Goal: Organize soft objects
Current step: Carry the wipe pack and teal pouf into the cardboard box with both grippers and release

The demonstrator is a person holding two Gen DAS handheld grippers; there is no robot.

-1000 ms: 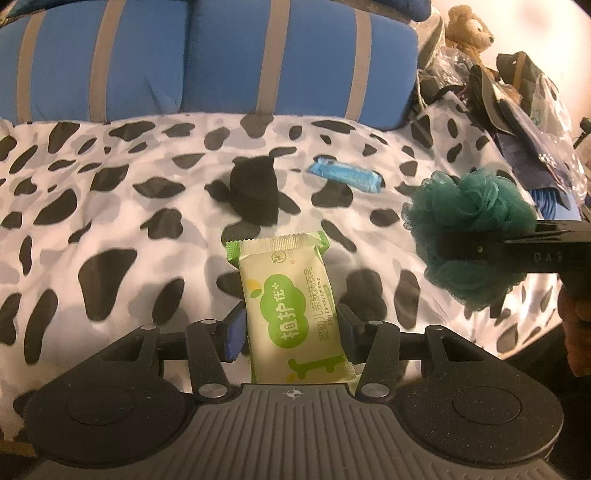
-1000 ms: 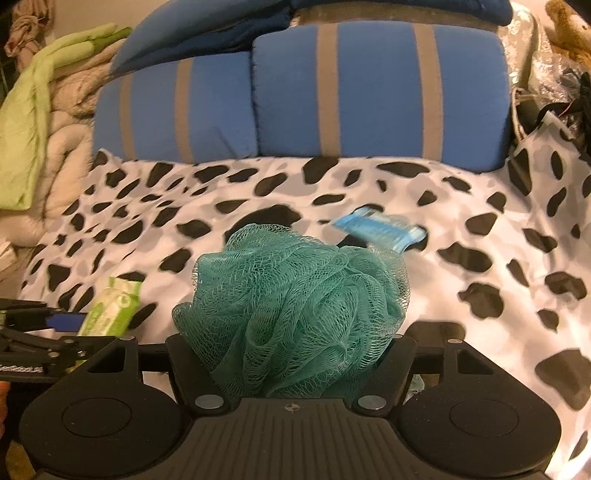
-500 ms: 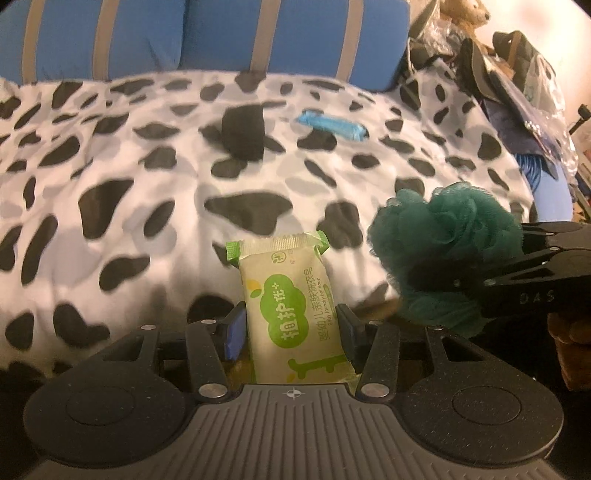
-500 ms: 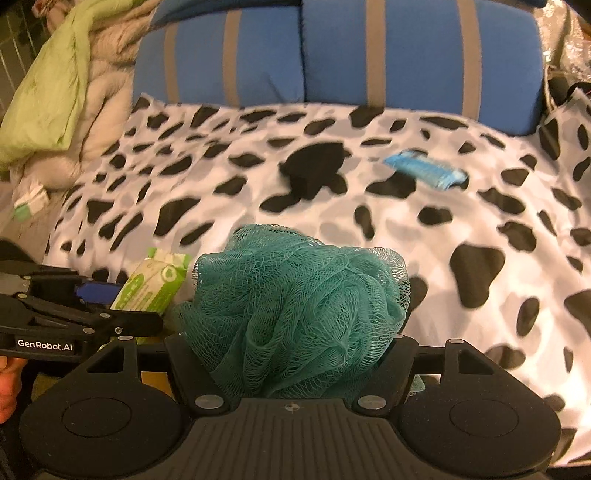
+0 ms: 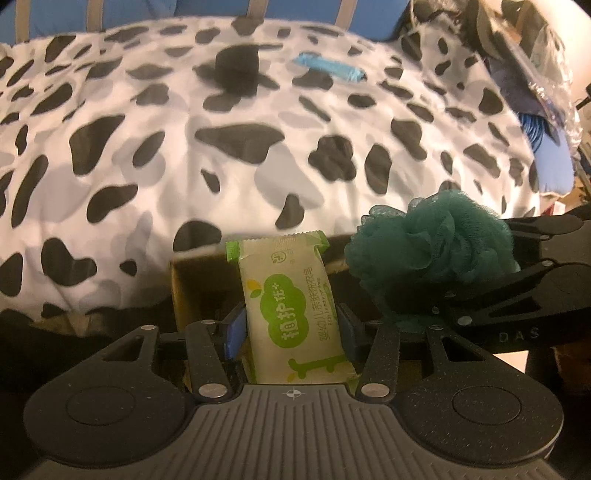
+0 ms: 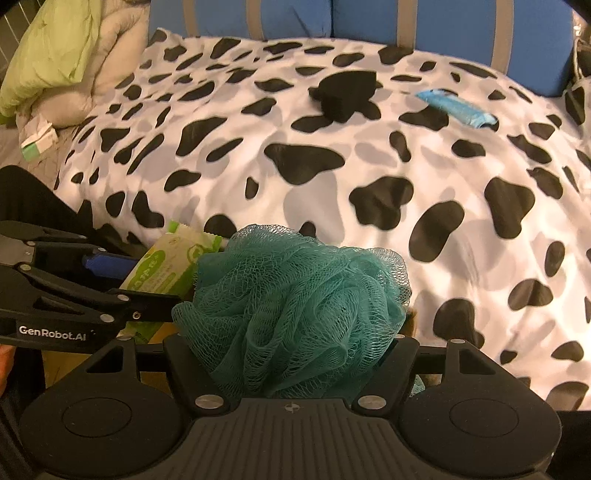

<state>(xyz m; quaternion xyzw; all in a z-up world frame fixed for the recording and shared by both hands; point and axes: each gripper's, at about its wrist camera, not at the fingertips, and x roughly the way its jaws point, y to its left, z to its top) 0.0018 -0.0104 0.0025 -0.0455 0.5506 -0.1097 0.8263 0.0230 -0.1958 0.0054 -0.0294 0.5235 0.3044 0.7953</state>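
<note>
Left gripper (image 5: 290,328), lower centre of the left wrist view: closed on a green soap packet (image 5: 290,310), the blue pads pressing its two long sides so that it stands upright between them. Behind the packet, at the bed's near edge, the brown wall of a cardboard box (image 5: 192,288) shows; the packet appears to be held above it, presumably for dropping in.

Right gripper (image 6: 291,332), lower centre of the right wrist view: clamped on a teal mesh bath sponge (image 6: 295,306), which bulges above and over the fingers. The wide stance of the jaws fits the sponge's bulk; such a springy thing will squash under pressure. In the left wrist view the sponge (image 5: 432,254) sits just right of the packet, so both grippers are near the same spot.

Beyond, on the cow-print bedcover (image 6: 332,166): a black sponge block (image 6: 343,94) and a blue packet (image 6: 456,107), upper centre and upper right, well apart from the grippers and not yet collected. Blue cushions (image 6: 443,18) line the top edge.
</note>
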